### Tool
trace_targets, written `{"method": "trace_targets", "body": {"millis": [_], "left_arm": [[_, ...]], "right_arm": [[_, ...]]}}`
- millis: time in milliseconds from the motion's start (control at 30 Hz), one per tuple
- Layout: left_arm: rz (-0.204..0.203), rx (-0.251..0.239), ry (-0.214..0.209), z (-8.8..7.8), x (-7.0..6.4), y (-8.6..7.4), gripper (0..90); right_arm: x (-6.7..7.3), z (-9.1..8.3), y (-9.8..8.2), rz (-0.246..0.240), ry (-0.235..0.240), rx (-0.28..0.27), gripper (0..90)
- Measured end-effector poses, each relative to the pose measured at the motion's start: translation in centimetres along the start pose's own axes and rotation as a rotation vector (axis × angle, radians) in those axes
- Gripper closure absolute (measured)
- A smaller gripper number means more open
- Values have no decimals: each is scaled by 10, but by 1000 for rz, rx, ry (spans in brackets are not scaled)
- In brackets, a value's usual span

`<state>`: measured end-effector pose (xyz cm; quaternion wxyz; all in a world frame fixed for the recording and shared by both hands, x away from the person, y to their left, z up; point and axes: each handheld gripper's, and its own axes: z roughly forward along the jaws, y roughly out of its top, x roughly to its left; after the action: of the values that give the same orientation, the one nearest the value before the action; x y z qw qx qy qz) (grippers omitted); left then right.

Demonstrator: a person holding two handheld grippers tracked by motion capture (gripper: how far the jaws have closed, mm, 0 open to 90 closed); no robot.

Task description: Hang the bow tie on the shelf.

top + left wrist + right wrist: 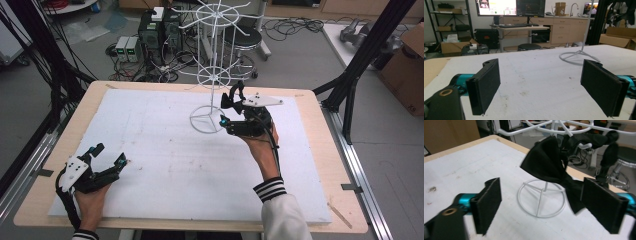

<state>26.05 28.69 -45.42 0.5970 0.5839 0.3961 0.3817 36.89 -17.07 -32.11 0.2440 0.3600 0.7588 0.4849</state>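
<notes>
A black bow tie (548, 161) hangs by its strap from a lower arm of a white wire rack (541, 198), its wings drooping toward the rack's ring base. In the high view the bow tie (234, 96) hangs just right of the rack's pole (210, 65). My right gripper (541, 205) is open right below and in front of it; one wing tip lies against the inner side of the right-hand jaw, and the pads do not press on it. The right gripper (228, 109) sits beside the rack's base. My left gripper (110, 155) rests open at the front left with nothing between its jaws.
A white foam board (165, 165) covers the wooden table (45, 185). From the left gripper view the rack's base (576, 56) stands far across the board. Black frame posts (357, 65) rise at the table's right side; cables and boxes lie on the floor behind.
</notes>
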Motion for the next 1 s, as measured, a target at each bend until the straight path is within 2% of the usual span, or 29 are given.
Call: {"method": "trace_targets", "body": {"millis": [33,133,200,400,533,600,667,767,867,1000], "left_arm": [[-1,0,0,0,0,0,164],[2,2,1,0,1,0,164],[2,2,1,0,0,0,164],[4,-5,-2,0,0,0,164],[5,-9,-4,-1,0,0,162],[7,-7,-3,-1,0,0,162],[5,-8,-3,-1,0,0,162],[11,-5,-3,-1,0,0,162],[11,-9,-3,-1,0,0,162],[13,-9,-4,-1,-1,0,162]], "right_arm": [[0,-1,-2,-12,3,-4,113],[0,-7,-11,-46,6,-4,90],[-1,-12,-17,-46,-1,-2,10],[-7,-40,-49,-14,-35,-78,7],[-10,-61,-75,8,-68,-165,7],[-11,-68,-88,19,-63,-192,7],[-12,-73,-101,8,-57,-208,7],[-12,-75,-116,20,-59,-214,7],[-9,-77,-130,21,-77,-226,7],[-5,-80,-150,7,-123,-258,7]]}}
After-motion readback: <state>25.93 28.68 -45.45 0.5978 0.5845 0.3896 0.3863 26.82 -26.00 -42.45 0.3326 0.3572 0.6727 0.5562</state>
